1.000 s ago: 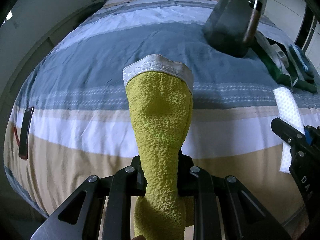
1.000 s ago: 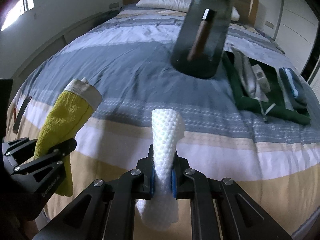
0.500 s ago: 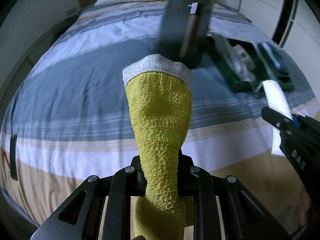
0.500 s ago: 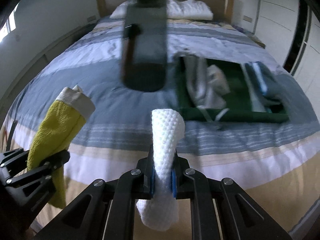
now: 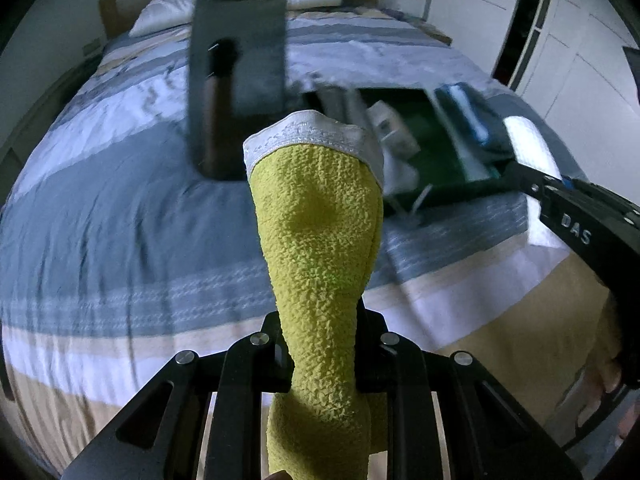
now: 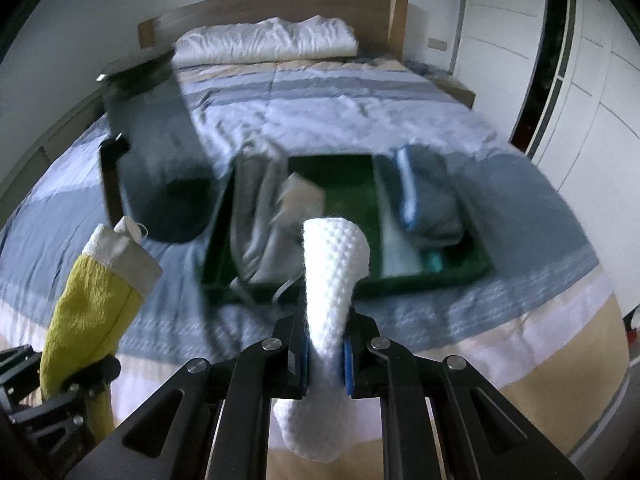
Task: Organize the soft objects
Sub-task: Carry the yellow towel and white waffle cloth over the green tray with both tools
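My left gripper [image 5: 322, 356] is clenched on a yellow cloth [image 5: 320, 248], rough like terry, which stands straight up out of the jaws and ends in a white hemmed band at its top. A tail of the same cloth hangs below the jaws toward me. My right gripper [image 6: 326, 356] is clamped the same way on a white cloth [image 6: 330, 280] with a dotted, waffled weave; its rounded end pokes up past the blue pads and the rest droops underneath.

The two grippers are side by side and apart. From the right one I see the yellow cloth off to the left, and from the left one I see the right gripper's black finger off to the right with the white cloth beyond it.

Under and ahead of both lies a bed cover [image 6: 328, 112], tan and white nearest me, then grey and pale blue stripes. Further ahead of the right gripper sits a green tray [image 6: 436, 280] on the cover. In its left part is a heap of grey fabric [image 6: 260, 216], blurred, perhaps with a paper tag on it; in its right part is a folded grey and blue bundle [image 6: 428, 196]. Left of the tray a dark, blurred upright shape [image 6: 156, 152] hangs in view; I cannot tell what it is. Farthest off, white pillows [image 6: 268, 42] lie against a wooden headboard [image 6: 360, 12].
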A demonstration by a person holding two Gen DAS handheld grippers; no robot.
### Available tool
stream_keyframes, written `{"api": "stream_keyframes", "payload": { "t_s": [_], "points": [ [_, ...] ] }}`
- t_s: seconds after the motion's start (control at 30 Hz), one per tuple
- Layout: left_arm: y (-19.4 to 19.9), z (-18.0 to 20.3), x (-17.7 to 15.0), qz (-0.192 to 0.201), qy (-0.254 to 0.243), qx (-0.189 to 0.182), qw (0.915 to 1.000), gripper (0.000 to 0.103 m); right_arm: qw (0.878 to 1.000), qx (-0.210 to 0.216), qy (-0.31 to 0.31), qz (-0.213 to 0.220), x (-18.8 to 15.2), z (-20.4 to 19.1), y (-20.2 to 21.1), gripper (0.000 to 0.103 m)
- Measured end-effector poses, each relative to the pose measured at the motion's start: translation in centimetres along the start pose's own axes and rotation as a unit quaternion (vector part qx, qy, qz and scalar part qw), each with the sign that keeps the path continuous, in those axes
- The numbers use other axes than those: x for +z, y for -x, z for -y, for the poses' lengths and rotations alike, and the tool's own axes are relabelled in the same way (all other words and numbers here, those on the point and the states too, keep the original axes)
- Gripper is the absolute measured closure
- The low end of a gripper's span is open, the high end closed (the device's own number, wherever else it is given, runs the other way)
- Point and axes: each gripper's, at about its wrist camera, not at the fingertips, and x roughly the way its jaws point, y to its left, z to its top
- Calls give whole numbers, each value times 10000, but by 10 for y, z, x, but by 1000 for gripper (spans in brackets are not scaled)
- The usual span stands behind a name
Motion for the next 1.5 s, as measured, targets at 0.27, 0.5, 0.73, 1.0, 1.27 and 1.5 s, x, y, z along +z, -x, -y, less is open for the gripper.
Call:
{"api": "stream_keyframes", "payload": {
  "t_s": [0.27, 0.5, 0.73, 1.0, 1.27, 1.5],
  "points": [
    [-5, 34, 43, 217, -209, -301, 9991, 86, 9996, -204, 5, 204, 27, 21, -10, 92],
    [-23, 52, 77, 235, -247, -626, 9975, 86, 9994, -284, 37, 202, 41, 30, -31, 92],
    [-50, 62, 109, 173, -118, -724, 9972, 86, 9992, -353, 57, 201, 56, 40, -53, 92],
    [-70, 70, 130, 237, -108, -774, 9967, 86, 9987, -392, 276, 186, 74, 50, -79, 92],
    [-86, 79, 140, 287, -276, -764, 9963, 86, 9985, -350, 382, 162, 85, 62, -99, 92],
    [-99, 84, 144, 231, -334, -777, 9961, 86, 9977, -362, 564, 63, 90, 65, -116, 92]
  ]
}}
